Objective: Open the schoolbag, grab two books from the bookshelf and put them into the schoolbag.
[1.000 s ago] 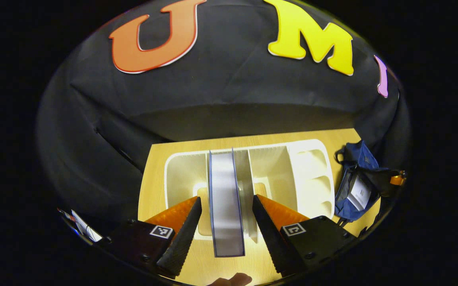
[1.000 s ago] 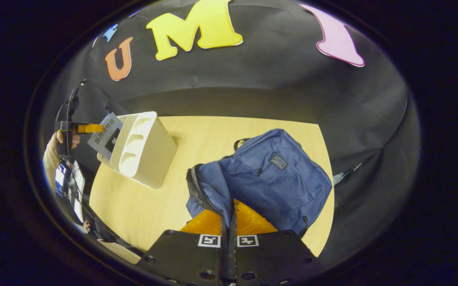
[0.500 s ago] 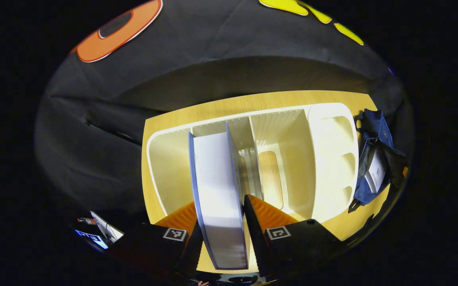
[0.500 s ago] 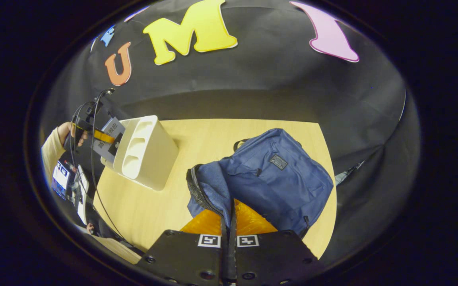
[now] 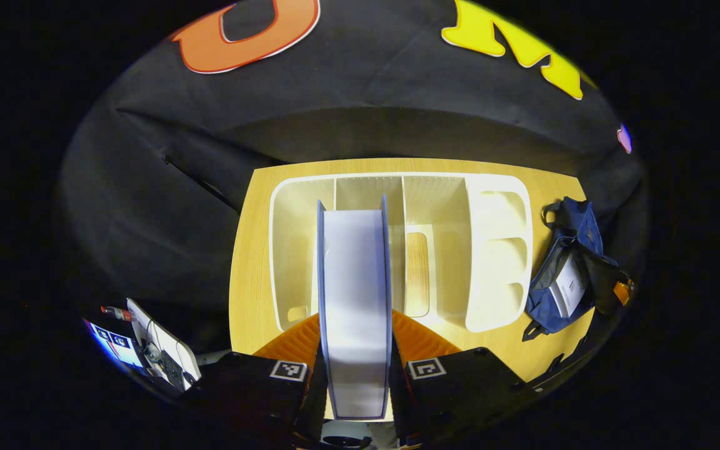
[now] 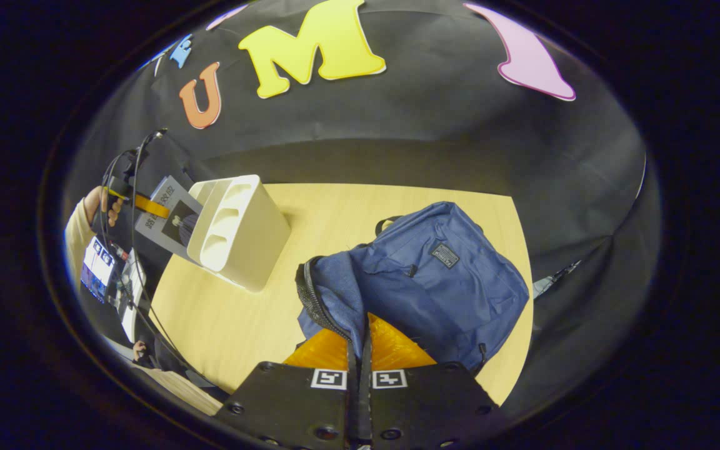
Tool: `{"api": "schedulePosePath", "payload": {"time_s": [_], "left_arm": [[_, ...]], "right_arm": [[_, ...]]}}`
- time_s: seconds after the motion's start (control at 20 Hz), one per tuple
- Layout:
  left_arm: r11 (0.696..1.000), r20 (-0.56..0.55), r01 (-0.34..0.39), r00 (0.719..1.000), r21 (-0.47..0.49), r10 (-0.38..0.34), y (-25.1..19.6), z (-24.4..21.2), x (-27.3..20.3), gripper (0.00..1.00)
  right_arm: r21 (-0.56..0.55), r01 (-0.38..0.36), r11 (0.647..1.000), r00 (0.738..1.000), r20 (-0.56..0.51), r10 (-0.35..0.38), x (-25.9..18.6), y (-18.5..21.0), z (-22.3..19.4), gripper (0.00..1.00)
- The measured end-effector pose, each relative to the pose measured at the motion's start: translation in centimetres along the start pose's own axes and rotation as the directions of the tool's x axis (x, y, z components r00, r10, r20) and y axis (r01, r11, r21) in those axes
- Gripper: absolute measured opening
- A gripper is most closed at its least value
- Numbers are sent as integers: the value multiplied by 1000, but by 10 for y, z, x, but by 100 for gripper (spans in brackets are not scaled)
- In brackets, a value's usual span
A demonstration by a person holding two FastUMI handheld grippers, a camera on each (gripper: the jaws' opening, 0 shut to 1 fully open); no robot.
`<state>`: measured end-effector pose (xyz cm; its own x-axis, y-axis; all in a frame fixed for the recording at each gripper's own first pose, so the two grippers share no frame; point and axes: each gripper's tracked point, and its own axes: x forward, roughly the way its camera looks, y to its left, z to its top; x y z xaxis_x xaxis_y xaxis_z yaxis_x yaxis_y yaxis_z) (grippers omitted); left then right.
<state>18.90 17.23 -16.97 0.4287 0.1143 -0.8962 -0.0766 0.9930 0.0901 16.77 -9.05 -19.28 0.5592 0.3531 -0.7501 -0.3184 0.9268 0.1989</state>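
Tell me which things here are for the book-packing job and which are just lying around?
For the job:
- book, clamped in the left gripper
- bookshelf
- schoolbag, its flap pinched by the right gripper
- a book already inside the bag

Just lying around:
- screens and cables beside the table

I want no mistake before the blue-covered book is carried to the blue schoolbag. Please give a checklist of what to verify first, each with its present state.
1. Left gripper shut on the blue-covered book: ok.
2. Book free of the white plastic bookshelf: cannot tell.
3. Blue fabric schoolbag unzipped: ok.
4. Right gripper pinching the bag's opening edge: ok.
5. Another book already inside the bag: ok.
6. Room left in the bag: cannot tell.
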Motion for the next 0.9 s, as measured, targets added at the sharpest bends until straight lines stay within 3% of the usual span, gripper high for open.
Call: {"api": "schedulePosePath", "payload": {"time_s": [0.35,0.6,0.75,0.9], "left_arm": [[985,85,48,996,-168,-34,2,-60,-90,45],[919,159,196,976,-341,-149,-38,-101,-119,44],[871,215,312,945,-378,-245,-79,-119,-129,45],[841,210,358,932,-406,-296,-116,-143,-124,45]], "right_arm": [[-38,-92,995,995,-35,91,0,4,-9,0],[-79,-139,987,989,-57,135,1,4,-15,0],[-91,-160,983,986,-65,155,2,6,-15,1],[-101,-184,978,981,-76,177,1,6,-15,2]]}}
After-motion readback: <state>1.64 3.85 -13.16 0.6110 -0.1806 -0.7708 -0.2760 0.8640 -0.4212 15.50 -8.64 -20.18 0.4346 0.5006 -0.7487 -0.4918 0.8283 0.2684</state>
